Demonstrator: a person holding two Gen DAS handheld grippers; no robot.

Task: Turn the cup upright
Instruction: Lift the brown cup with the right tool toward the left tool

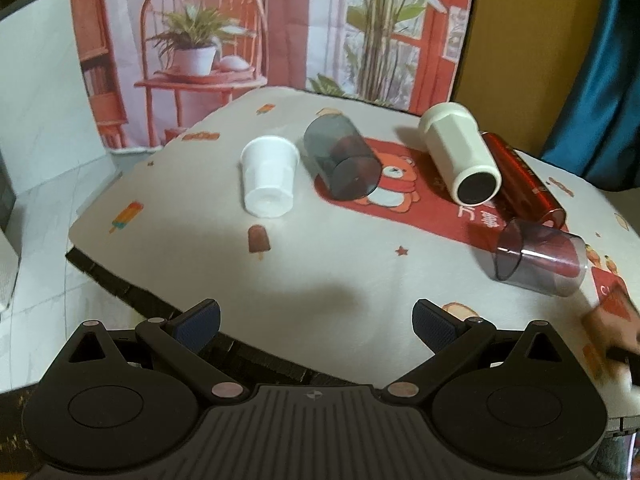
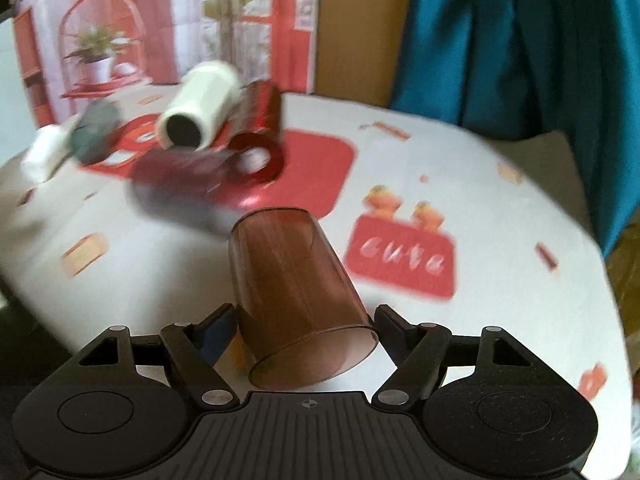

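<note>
A brown see-through cup (image 2: pixel 294 300) sits between the fingers of my right gripper (image 2: pixel 306 330), tilted with its mouth toward the camera; the fingers press its sides near the rim. In the left wrist view this cup shows only as a brown blur (image 1: pixel 612 328) at the right edge. My left gripper (image 1: pixel 316 326) is open and empty above the table's near edge. Other cups lie on their sides: a white one (image 1: pixel 269 178), a grey see-through one (image 1: pixel 342 158), a cream one (image 1: pixel 460 158), a red one (image 1: pixel 524 180) and a purple see-through one (image 1: pixel 538 256).
The table carries a white printed cloth (image 1: pixel 320 248) with red patches. A printed backdrop (image 1: pixel 260 40) stands behind it. A teal cloth (image 2: pixel 520 40) hangs at the right. The table's near-left edge (image 1: pixel 120 280) drops off to a tiled floor.
</note>
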